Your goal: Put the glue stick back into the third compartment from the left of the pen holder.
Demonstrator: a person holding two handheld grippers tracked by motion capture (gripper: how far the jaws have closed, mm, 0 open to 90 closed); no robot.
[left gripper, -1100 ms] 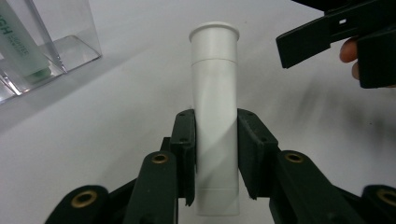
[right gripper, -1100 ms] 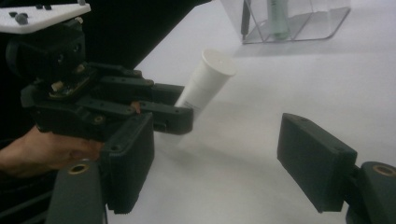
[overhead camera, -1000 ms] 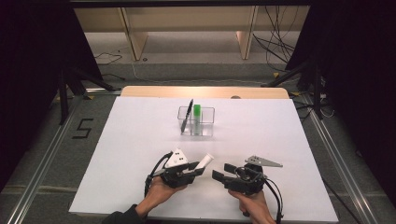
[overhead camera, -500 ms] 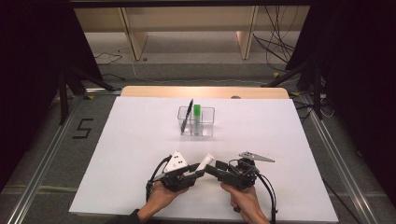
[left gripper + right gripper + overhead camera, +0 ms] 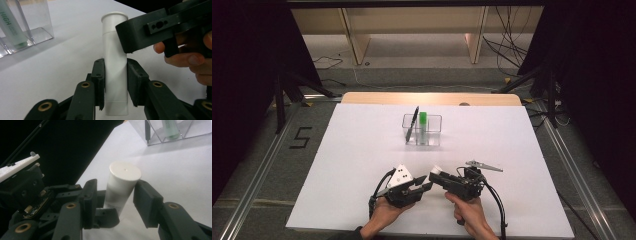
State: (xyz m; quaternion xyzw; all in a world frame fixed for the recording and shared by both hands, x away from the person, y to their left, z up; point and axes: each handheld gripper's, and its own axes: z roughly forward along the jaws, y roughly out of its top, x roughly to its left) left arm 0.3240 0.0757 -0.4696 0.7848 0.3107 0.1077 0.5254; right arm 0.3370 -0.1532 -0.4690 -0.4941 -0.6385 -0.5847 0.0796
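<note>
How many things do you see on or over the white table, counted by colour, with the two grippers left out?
White: 1, the white tube held between the two grippers.
Green: 1, the green tube standing in the organizer.
Black: 1, the black pen leaning in the organizer.
Clear: 1, the clear organizer.
Total: 4

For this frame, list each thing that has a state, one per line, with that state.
white tube: capped, clamped at its lower body by the left gripper.
right gripper: jaws just been closing around the tube's cap end, one pad touching, not yet clamped.
clear organizer: upright, open-topped.
green tube: standing in the organizer.
black pen: leaning in the organizer.
</note>
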